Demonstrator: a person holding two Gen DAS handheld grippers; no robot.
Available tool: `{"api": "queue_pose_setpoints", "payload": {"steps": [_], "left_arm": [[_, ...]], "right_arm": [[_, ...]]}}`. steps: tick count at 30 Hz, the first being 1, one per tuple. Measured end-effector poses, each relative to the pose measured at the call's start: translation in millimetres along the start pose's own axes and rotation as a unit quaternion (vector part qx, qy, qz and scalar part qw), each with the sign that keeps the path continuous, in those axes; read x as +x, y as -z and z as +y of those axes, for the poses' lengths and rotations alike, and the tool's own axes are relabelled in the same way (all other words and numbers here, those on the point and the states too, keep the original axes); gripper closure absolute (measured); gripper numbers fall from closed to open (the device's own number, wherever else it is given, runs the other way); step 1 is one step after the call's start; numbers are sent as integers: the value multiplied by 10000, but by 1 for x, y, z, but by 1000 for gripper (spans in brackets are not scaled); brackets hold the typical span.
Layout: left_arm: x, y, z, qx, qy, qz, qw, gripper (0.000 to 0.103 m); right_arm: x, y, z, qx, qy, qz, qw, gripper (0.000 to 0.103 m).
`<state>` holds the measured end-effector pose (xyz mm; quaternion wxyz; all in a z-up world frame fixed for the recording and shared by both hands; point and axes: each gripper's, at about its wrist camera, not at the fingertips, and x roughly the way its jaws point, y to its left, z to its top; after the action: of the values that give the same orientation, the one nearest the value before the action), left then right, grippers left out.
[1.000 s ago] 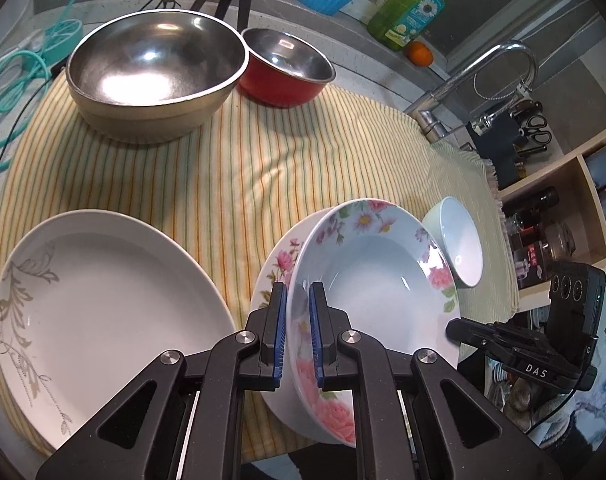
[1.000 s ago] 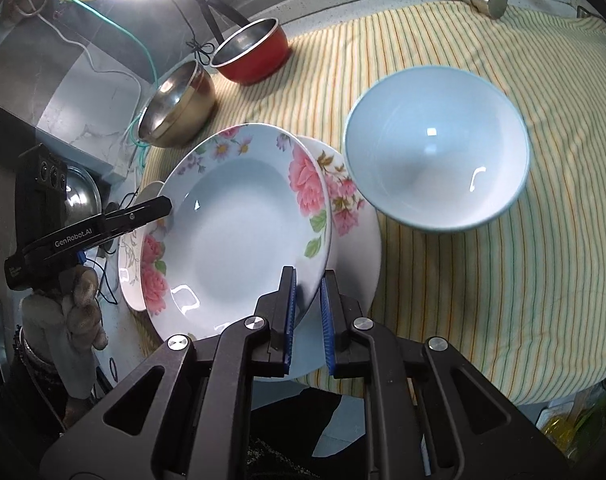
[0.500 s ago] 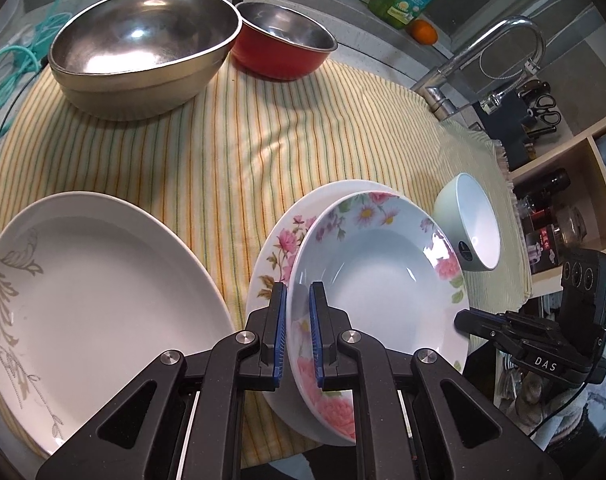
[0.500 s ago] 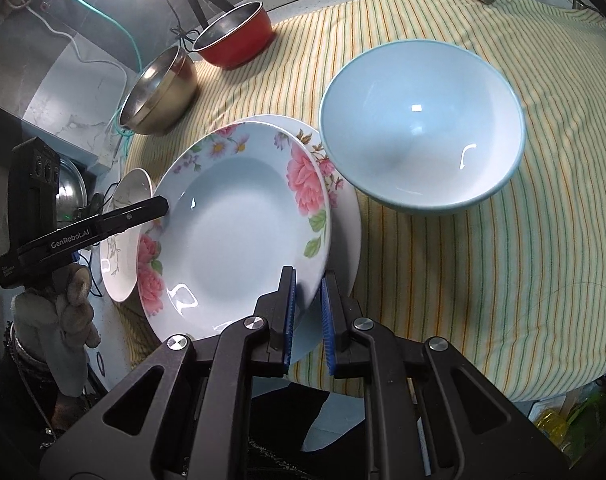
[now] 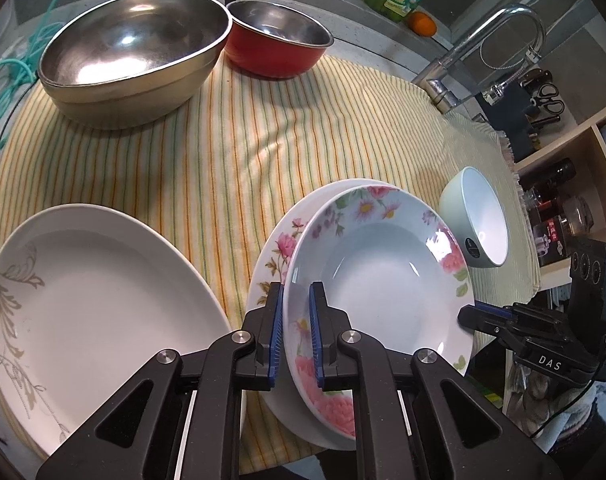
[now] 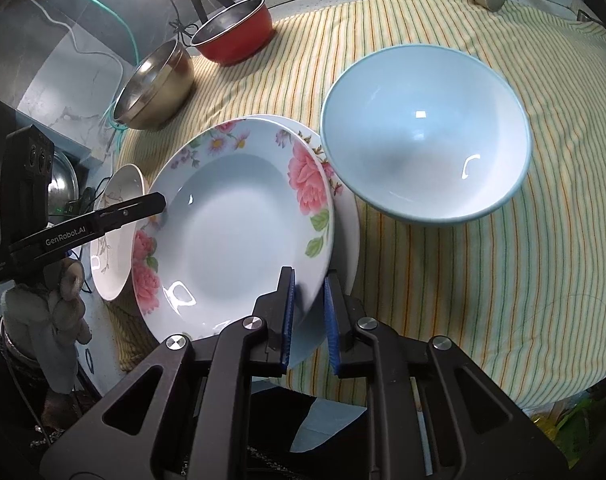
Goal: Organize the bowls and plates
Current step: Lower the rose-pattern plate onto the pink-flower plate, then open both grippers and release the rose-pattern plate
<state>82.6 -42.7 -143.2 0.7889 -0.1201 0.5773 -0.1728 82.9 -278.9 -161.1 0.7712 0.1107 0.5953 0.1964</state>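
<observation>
A deep plate with pink flowers (image 5: pixel 383 280) (image 6: pixel 231 232) lies tilted on a flatter floral plate (image 5: pixel 279 248) (image 6: pixel 347 232) near the table's front edge. My left gripper (image 5: pixel 295 320) is shut on its near-left rim. My right gripper (image 6: pixel 309 308) straddles the opposite rim; its jaws are opening, with the rim still between the pads and a gap at the right pad. Each gripper's tip shows in the other's view, the right gripper (image 5: pixel 479 312) and the left gripper (image 6: pixel 159 200).
On the striped cloth (image 5: pixel 263 140) stand a light blue bowl (image 6: pixel 423 140), a large white plate with a grey leaf pattern (image 5: pixel 95 300), a steel bowl (image 5: pixel 135 52) and a red bowl (image 5: pixel 275 44). A faucet (image 5: pixel 483 40) rises at the back right.
The right gripper's pads have parted slightly around the floral plate's rim. The left gripper keeps its grip. Both views have shifted only a little.
</observation>
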Motion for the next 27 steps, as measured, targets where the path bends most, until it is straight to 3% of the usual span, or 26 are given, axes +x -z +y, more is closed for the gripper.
{"api": "queue_pose_setpoints", "payload": {"steps": [2,4,6,14,16,20,27], "left_arm": [[0,0,-1,27,34,26,10000,86],[-1,-1,-3,68,0,38,10000,86],[0,-1,-4,89,-28,63,9999,86],[-10,-1,-1,42,30,-26,10000,83],[-18,-2,2,-6,41,-132,9999,83],[-38,0,10,-134,-4,-398,9991,69],[-71,16,41,-658,-79,-831,9943,69]], "right_arm": [[-1,0,1,-34,-30,9,10000,80],[-1,0,5,-93,-15,-12,10000,68],[-1,0,7,-142,10,-27,9999,65],[-13,1,9,-193,49,-159,9997,64],[-20,2,13,-227,44,-240,9994,64],[-29,2,26,-391,-15,-401,9984,57],[-32,-10,67,-925,-278,-618,9934,54]]}}
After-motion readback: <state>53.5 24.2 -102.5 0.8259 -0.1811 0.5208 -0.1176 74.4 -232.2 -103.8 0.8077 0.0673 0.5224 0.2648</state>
